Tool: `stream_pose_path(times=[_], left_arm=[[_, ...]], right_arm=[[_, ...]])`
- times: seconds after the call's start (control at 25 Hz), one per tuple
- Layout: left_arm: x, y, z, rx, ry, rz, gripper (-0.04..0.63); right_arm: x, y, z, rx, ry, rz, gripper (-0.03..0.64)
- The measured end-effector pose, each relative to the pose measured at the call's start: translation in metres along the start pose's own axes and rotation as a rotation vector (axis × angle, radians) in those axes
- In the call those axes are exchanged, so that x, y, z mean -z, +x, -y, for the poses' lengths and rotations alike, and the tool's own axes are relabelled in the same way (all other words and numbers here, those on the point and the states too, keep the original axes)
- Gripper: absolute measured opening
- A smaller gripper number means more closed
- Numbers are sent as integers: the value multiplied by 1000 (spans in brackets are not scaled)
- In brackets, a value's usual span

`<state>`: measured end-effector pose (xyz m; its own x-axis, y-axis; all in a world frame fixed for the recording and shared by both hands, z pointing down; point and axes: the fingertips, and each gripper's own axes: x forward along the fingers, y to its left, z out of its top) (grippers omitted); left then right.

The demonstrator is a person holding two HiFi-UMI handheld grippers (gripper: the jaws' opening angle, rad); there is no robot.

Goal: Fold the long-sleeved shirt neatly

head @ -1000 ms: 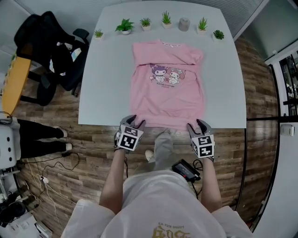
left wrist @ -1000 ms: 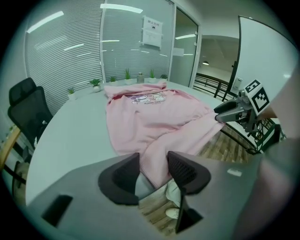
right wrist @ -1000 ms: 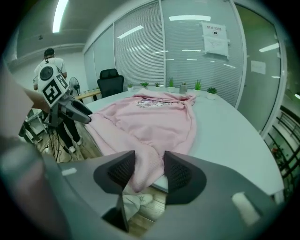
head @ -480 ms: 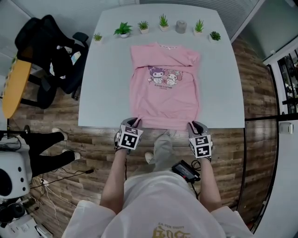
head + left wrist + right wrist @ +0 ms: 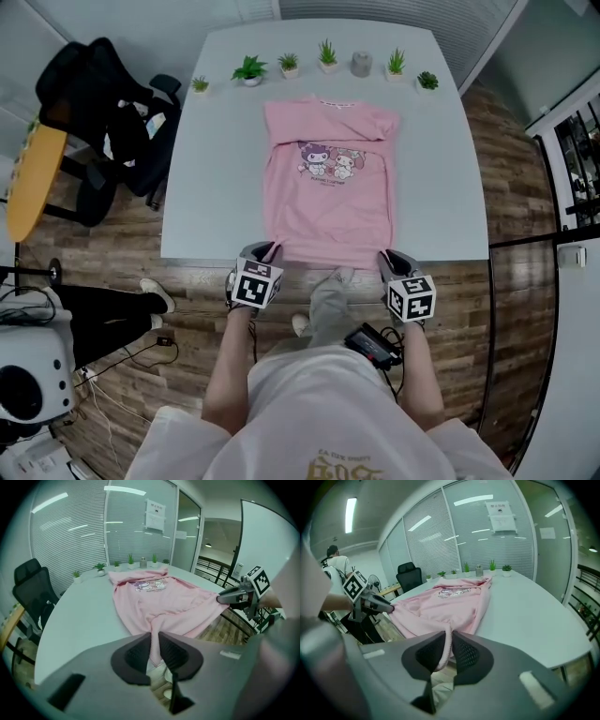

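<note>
A pink long-sleeved shirt point(image 5: 328, 197) with a cartoon print lies flat on the white table point(image 5: 206, 169), sleeves folded across the chest, collar at the far side. My left gripper point(image 5: 265, 249) is at the near left hem corner, and its jaws have just been closing on the pink hem point(image 5: 152, 620), which the pads now pinch. My right gripper point(image 5: 389, 255) has also just been closing at the near right corner and is shut on the hem point(image 5: 446, 620). Each gripper shows in the other's view: the right gripper point(image 5: 234, 595) and the left gripper point(image 5: 377, 603).
Several small potted plants point(image 5: 249, 68) and a grey cup point(image 5: 361, 64) line the table's far edge. A black office chair point(image 5: 103, 103) stands at the left on the wooden floor. Another person's legs point(image 5: 103, 314) are at the lower left. The hem hangs at the table's near edge.
Both pairs of jaws, open at the hem a second ago, have shut on it. The left gripper has risen a little with the cloth. The bystander's legs at the left have shifted.
</note>
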<state>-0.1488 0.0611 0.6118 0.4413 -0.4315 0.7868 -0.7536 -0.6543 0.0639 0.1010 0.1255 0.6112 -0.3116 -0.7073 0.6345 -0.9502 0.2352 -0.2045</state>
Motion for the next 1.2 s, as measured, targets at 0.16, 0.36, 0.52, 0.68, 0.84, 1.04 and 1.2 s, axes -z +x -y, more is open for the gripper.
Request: stream_pose_path(times=[0.16,0.36,0.52,0.68,0.84,1.04,1.2], left_arm=[[-7,-23,-1,-9,-10,51,57],[-15,-51,1,-8,-8,102,55],[-15,-74,6,2,-31,148,56],[-20,-99,11,2,-35,194,55],[-32,-129,17,-13,-16,255,55],[-51,-159,20,-24,8,313,54],[-53,-162,17,-11,-3,334,54]], right_arm=[[-16,-15,-11,-26,19,52,57],[-40,-37,-24,-37,2,102,57],[-49,-61,-34,-42,-3,140,57],[-54,-84,-47,-48,-21,172,57],[-60,-106,-59,-49,-19,209,57],[-77,-126,-69,-58,-14,259,57],[-82,-128,-72,-59,3,282,57]])
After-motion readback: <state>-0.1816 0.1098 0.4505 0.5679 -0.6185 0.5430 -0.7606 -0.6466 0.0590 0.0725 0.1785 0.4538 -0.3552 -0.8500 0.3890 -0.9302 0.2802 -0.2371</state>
